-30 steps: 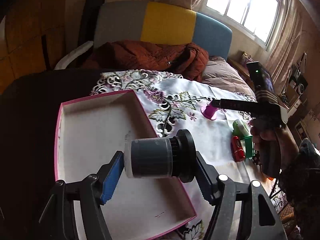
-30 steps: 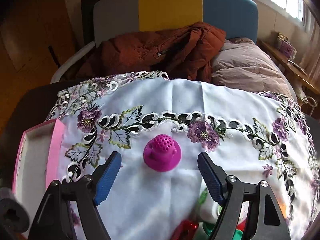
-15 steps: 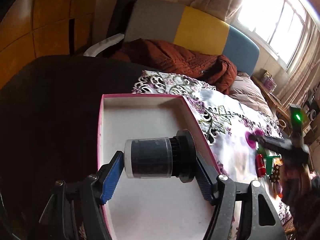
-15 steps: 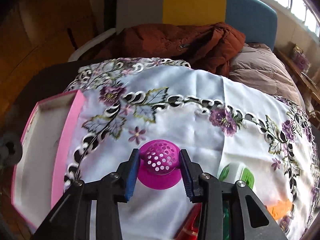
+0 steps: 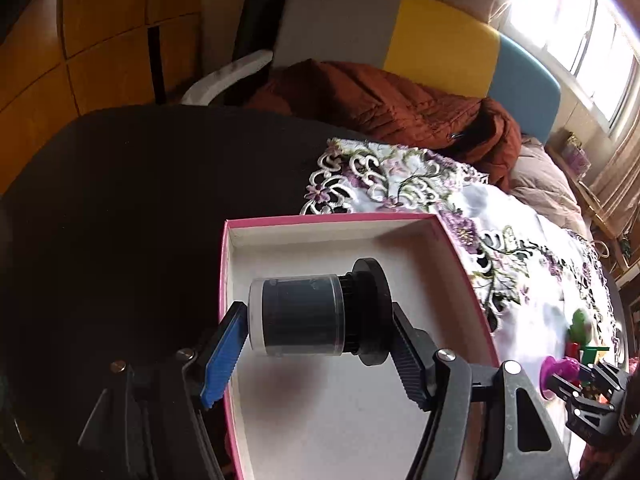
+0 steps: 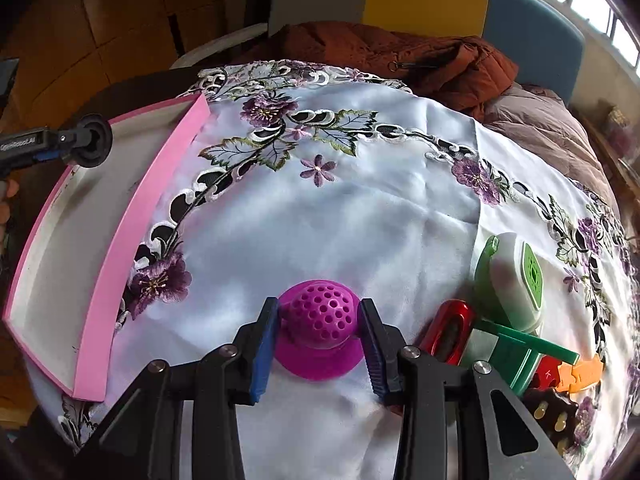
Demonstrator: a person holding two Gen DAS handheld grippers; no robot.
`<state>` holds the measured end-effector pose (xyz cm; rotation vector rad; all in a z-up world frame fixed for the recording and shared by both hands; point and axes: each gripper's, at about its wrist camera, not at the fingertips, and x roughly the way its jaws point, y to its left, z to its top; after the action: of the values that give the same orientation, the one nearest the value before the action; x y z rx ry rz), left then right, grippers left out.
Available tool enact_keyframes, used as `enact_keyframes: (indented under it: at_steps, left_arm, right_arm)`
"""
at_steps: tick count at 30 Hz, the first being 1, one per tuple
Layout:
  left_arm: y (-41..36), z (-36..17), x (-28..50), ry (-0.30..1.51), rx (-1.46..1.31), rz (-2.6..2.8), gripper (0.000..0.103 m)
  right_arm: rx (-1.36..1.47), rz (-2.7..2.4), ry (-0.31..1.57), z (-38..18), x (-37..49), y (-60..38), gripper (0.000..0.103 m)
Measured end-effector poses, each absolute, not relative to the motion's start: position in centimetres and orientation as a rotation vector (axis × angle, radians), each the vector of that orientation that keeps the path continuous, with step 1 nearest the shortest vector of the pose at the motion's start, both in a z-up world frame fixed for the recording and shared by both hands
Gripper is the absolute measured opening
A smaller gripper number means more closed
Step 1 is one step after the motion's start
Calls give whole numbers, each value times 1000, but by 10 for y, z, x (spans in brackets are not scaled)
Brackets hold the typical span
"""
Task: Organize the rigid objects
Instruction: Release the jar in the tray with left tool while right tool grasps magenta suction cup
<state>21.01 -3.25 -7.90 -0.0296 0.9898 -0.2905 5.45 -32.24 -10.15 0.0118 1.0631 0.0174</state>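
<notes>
My left gripper (image 5: pixel 320 340) is shut on a black cylinder with a clear cap (image 5: pixel 300 316) and holds it sideways above the pink-rimmed white box (image 5: pixel 328 220). In the right wrist view the box (image 6: pixel 140 216) lies at the left on the cloth, with the cylinder's black end (image 6: pixel 90 146) over it. My right gripper (image 6: pixel 318 340) is shut on a magenta perforated dome (image 6: pixel 320 316) that sits low over the white embroidered cloth (image 6: pixel 320 208). The dome also shows at the right edge of the left wrist view (image 5: pixel 558 372).
A pile of small objects lies right of the dome: a green-and-white case (image 6: pixel 508 280), a red piece (image 6: pixel 448 332), a green block (image 6: pixel 516 356), an orange piece (image 6: pixel 580 372). A rust jacket (image 6: pixel 400 56) and a chair stand behind the dark round table (image 5: pixel 140 200).
My right gripper has closed on the magenta dome and pulled nearer. My left gripper has swung left with the cylinder, which stays over the box.
</notes>
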Motion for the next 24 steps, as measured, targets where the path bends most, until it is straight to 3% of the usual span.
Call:
enact_keyframes:
  at_steps: [7, 8, 10, 24]
  left_arm:
    - [-39, -90, 232, 996, 4, -233, 70]
    - [-38, -88, 231, 988, 3, -233, 74]
    - [-36, -83, 226, 968, 9, -227, 85]
    - [-6, -31, 112, 827, -19, -153, 84]
  right_arm:
    - [-4, 23, 1064, -104, 56, -320, 38]
    - [-9, 25, 1072, -105, 56, -319, 33]
    - [-8, 28, 1072, -106, 56, -319, 33]
    - [-19, 12, 1052, -108, 56, -318, 33]
